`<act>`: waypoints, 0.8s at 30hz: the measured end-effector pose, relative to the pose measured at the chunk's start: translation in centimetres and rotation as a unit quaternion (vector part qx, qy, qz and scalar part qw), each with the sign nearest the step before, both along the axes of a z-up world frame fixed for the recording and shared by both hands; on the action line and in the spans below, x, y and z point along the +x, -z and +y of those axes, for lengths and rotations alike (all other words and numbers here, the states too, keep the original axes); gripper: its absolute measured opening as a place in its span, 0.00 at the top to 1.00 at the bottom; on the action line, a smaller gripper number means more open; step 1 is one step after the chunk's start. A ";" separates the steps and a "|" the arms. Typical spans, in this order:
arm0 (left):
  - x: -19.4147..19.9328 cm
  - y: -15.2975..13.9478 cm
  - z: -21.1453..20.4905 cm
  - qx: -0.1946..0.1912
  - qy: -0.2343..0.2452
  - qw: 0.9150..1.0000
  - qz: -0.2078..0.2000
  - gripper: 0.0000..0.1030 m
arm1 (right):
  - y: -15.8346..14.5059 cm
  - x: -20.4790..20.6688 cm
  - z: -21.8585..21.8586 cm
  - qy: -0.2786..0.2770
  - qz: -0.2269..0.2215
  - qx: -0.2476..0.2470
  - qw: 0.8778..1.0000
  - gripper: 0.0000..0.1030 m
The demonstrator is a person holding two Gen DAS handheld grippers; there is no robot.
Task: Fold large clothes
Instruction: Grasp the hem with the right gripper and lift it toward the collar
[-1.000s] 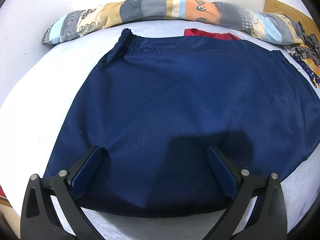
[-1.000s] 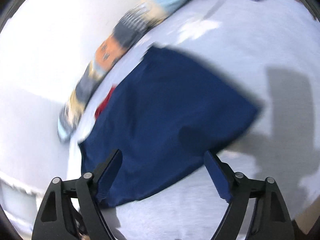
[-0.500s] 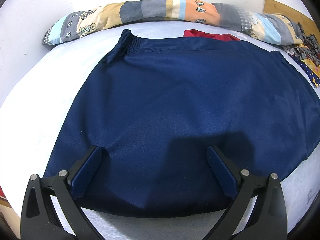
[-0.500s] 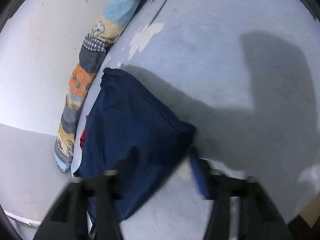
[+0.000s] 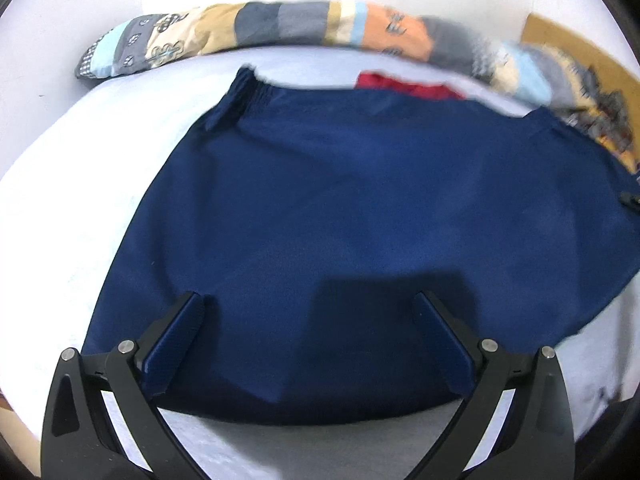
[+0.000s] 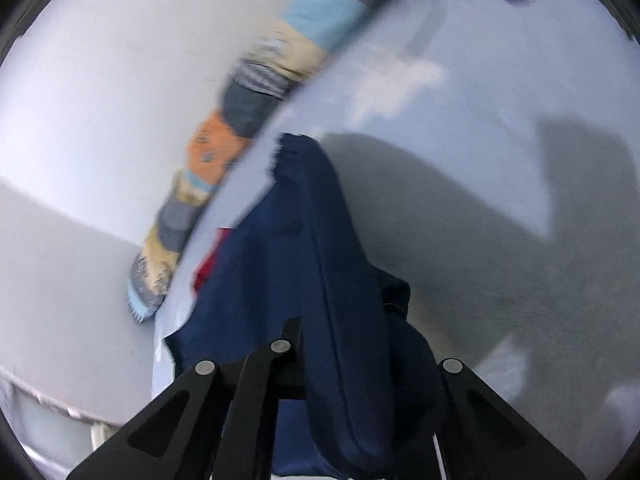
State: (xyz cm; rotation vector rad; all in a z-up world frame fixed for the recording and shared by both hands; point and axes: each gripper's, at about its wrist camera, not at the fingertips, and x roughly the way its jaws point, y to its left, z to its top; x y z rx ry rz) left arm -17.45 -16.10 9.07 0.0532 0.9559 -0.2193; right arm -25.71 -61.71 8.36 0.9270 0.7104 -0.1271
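we see 1 navy garment (image 5: 360, 220) spread across the middle of the bed (image 5: 60, 200), by 1 patchwork bolster (image 5: 280, 26) along the far edge. our left gripper (image 5: 306, 344) gapes over its near hem; our right gripper (image 6: 344, 360) pinches 1 corner.

No words, labels or numbers can be read. The patchwork bolster (image 5: 280, 28) carries small printed motifs, possibly ornaments and not letters; the blur hides them.
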 end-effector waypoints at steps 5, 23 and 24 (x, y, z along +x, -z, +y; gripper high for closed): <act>-0.9 -4.4 -4.2 0.007 0.014 0.998 -0.065 0.00 | -2.7 -0.5 2.0 -0.025 -0.037 -0.008 0.999 0.93; 1.1 0.1 -8.9 0.027 0.049 0.996 -0.065 0.01 | -4.5 0.6 3.1 -0.058 -0.069 0.006 0.996 0.93; 1.2 0.1 -8.6 0.027 0.050 0.997 -0.054 0.01 | -4.6 0.7 3.2 -0.059 -0.070 0.005 0.996 0.93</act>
